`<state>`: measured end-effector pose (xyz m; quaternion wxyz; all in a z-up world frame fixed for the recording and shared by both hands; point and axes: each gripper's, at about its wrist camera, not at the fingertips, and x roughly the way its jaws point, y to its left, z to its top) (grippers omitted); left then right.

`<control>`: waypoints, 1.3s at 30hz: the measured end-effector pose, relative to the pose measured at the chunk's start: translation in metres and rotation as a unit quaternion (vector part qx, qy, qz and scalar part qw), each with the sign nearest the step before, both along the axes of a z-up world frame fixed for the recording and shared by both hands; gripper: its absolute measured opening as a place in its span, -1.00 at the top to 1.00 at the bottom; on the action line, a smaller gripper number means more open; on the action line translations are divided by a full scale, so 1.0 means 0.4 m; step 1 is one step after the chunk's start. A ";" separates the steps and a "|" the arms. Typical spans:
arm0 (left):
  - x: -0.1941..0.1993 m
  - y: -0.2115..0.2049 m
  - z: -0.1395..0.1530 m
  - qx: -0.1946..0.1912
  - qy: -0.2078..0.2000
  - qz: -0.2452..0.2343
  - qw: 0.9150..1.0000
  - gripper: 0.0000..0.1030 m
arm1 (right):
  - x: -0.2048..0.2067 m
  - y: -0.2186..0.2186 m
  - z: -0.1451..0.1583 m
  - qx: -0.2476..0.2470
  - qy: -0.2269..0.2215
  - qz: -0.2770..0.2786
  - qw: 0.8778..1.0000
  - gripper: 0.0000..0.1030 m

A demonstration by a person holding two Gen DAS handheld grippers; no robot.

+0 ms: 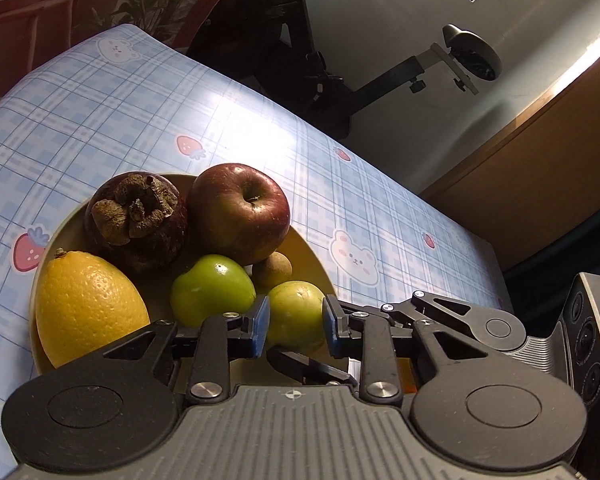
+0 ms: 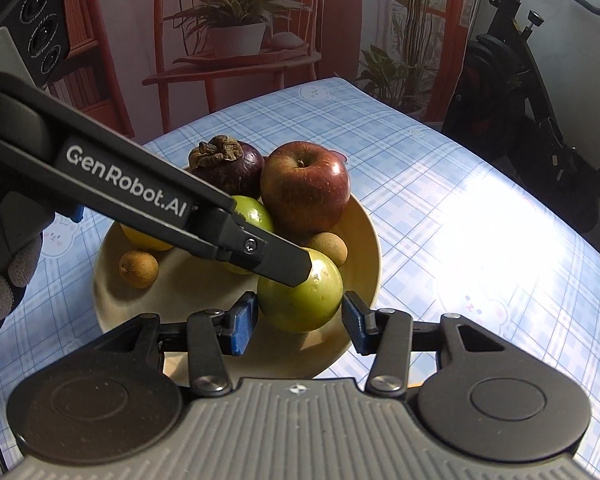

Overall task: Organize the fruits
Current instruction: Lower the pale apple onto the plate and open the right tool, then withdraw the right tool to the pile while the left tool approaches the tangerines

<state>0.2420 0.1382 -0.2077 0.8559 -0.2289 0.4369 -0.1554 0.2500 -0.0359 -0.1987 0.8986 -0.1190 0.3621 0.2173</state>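
A tan bowl (image 1: 312, 256) (image 2: 364, 240) on the blue checked table holds a mangosteen (image 1: 136, 220) (image 2: 228, 164), a red apple (image 1: 240, 212) (image 2: 304, 184), a lemon (image 1: 88, 308), brown longans (image 1: 270, 272) (image 2: 138, 268) and a green fruit (image 1: 212, 296). A second green fruit (image 1: 296, 308) (image 2: 300, 300) sits at the bowl's near edge. My left gripper (image 1: 296, 322) is shut on it, blue pads against its sides. In the right wrist view, one left finger (image 2: 260, 248) rests on top of that fruit. My right gripper (image 2: 300, 316) is also shut on it, pad tips touching both sides.
The tablecloth (image 2: 460, 208) carries strawberry and bear prints. An exercise bike (image 2: 540, 100) stands beyond the table's far right edge. A gloved hand (image 2: 4, 272) shows at the left. The right gripper's linkage (image 1: 496, 326) crowds in beside the left one.
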 end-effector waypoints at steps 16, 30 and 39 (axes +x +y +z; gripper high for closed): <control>0.003 -0.018 0.021 0.046 -0.012 0.019 0.999 0.42 | -0.042 -0.017 0.023 0.004 -0.022 -0.010 1.000 0.04; -0.025 -0.086 0.056 0.145 -0.032 0.032 0.988 0.42 | -0.249 -0.241 0.066 0.108 -0.067 -0.119 0.985 0.03; -0.079 -0.144 0.111 0.179 -0.068 0.031 0.981 0.42 | -0.358 -0.319 0.042 0.137 -0.073 -0.158 0.975 0.03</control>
